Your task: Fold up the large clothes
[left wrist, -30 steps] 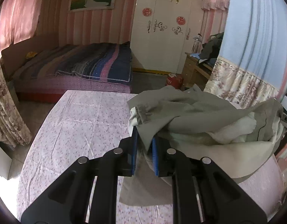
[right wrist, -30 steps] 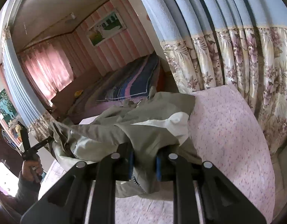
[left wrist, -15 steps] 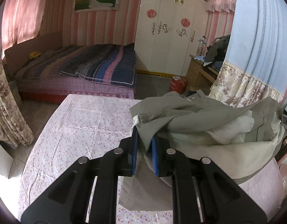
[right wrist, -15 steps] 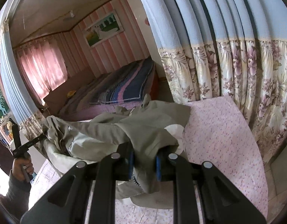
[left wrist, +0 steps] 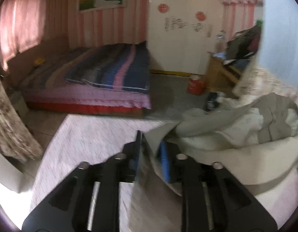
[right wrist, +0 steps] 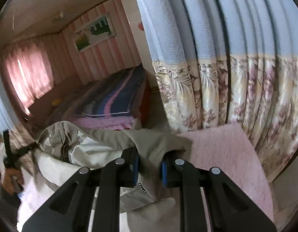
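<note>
Pink floral sheeting covers the table (left wrist: 87, 143) under both tools, with a striped bed (left wrist: 102, 73) beyond. Since a second ago, the olive jacket (left wrist: 226, 135) has dropped lower and its bulk has swung out to the left gripper's (left wrist: 149, 150) right, both views blurring with the motion. That gripper pinches a taut edge of cloth; the right gripper (right wrist: 149, 160) is clamped on another bunch, jacket sagging to its left. Likely the garment is being shaken flat for laying down.
</note>
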Motion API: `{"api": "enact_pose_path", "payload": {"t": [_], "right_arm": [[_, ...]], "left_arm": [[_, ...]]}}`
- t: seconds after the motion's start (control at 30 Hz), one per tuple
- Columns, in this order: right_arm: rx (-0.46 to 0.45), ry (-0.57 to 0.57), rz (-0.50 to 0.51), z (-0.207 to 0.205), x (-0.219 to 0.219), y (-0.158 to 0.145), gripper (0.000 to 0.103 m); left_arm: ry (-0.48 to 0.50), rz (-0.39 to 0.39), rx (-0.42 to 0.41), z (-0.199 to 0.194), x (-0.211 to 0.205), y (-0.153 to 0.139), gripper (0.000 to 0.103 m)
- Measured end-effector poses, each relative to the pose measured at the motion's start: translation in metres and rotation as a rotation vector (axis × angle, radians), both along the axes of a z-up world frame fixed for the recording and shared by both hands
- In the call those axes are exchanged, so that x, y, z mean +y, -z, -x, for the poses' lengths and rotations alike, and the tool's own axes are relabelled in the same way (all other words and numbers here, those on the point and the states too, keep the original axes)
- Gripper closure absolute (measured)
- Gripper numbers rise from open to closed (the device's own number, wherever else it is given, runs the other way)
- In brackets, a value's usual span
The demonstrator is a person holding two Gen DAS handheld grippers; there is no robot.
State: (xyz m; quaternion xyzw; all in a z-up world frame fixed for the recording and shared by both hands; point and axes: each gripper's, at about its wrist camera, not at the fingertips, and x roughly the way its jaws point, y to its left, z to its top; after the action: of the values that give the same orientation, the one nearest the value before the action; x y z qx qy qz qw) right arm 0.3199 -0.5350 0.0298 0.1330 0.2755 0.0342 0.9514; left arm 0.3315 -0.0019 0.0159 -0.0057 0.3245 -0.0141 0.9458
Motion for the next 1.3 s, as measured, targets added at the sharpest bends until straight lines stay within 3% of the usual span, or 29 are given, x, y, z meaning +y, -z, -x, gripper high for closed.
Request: {"api": "enact_pose_path", "payload": {"t": [0.13,0.2,0.23,0.3,0.37,0.43,0.47,0.6,0.63,0.73,0.83,0.9,1.03,1.3], "right_arm": [[0.127,0.044,0.027,-0.06,-0.001,0.035,0.084],[0.22,0.034,0.002,-0.082,-0.004,0.059,0.075],[0.253,0.028,-0.011,-0.088,-0.005,0.069,0.07],[0.286,-0.004,-0.04,-0.094,-0.008,0.082,0.056],[0.263,-0.033,-0.083,-0.088,-0.01,0.08,0.046],[0.24,-0.053,-0.132,-0.081,-0.016,0.069,0.026],[0.225,-0.05,-0.145,-0.077,-0.018,0.062,0.021],[0.132,-0.082,-0.411,-0.056,-0.044,0.031,0.013],[0.101,-0.064,-0.425,-0.042,-0.046,0.02,0.013],[0.098,-0.059,-0.222,-0.016,-0.02,0.006,0.013],[0.175,-0.076,-0.06,0.008,0.014,0.027,0.013],[0.203,-0.092,0.046,0.017,0.037,0.047,0.013],[0.261,-0.133,0.154,0.007,0.075,0.077,0.013],[0.371,-0.101,0.282,-0.065,0.099,0.109,0.013]], "left_arm": [[-0.035,-0.056,0.079,-0.065,-0.016,0.024,0.076],[-0.041,-0.076,0.133,-0.089,-0.023,0.041,0.068],[-0.044,-0.066,0.162,-0.097,-0.022,0.049,0.061],[-0.078,-0.039,0.224,-0.113,-0.016,0.064,0.018],[-0.079,0.006,0.234,-0.114,-0.006,0.065,0.003],[-0.069,0.031,0.208,-0.105,0.003,0.057,0.003],[-0.072,0.014,0.176,-0.095,0.006,0.048,0.003],[-0.051,-0.043,0.1,-0.059,0.004,0.023,0.003],[-0.038,-0.054,0.082,-0.049,0.001,0.017,0.003],[0.005,-0.062,0.032,-0.012,-0.018,0.005,0.003],[0.066,-0.07,0.041,0.025,-0.041,0.017,0.003],[0.102,-0.095,0.09,0.035,-0.057,0.037,0.003],[0.143,-0.137,0.24,0.019,-0.084,0.078,0.003],[0.063,-0.189,0.332,-0.061,-0.107,0.101,0.003]]}}
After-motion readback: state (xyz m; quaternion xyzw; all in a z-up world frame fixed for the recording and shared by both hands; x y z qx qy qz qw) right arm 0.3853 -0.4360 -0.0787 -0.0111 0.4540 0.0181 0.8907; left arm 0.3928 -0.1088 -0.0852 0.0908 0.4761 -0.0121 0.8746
